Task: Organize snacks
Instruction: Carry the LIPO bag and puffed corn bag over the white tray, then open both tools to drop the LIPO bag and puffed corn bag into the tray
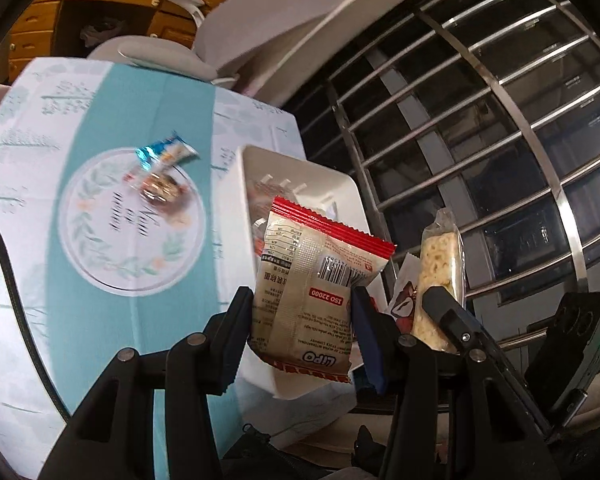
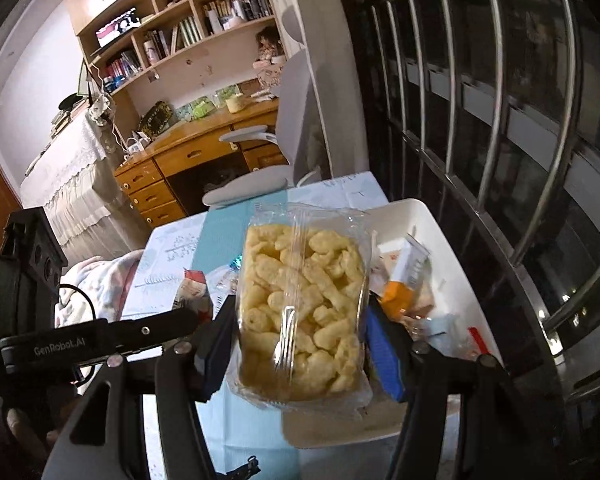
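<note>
My left gripper (image 1: 302, 304) is shut on a beige snack packet with red edges (image 1: 316, 280), held in the air over the near end of a white bin (image 1: 236, 208). My right gripper (image 2: 300, 320) is shut on a clear bag of yellow puffed snacks (image 2: 300, 304), lifted in front of the same white bin (image 2: 416, 216). That bag also shows at the right of the left wrist view as a pale bar (image 1: 440, 272) in the other gripper. Several packets lie inside the bin, among them an orange and white one (image 2: 404, 280).
Two loose snacks (image 1: 164, 172) lie on the teal and white tablecloth (image 1: 132, 112) left of the bin. A barred window (image 1: 480, 120) runs along the right. A grey office chair (image 2: 284, 148) and a wooden desk (image 2: 188, 152) stand beyond the table.
</note>
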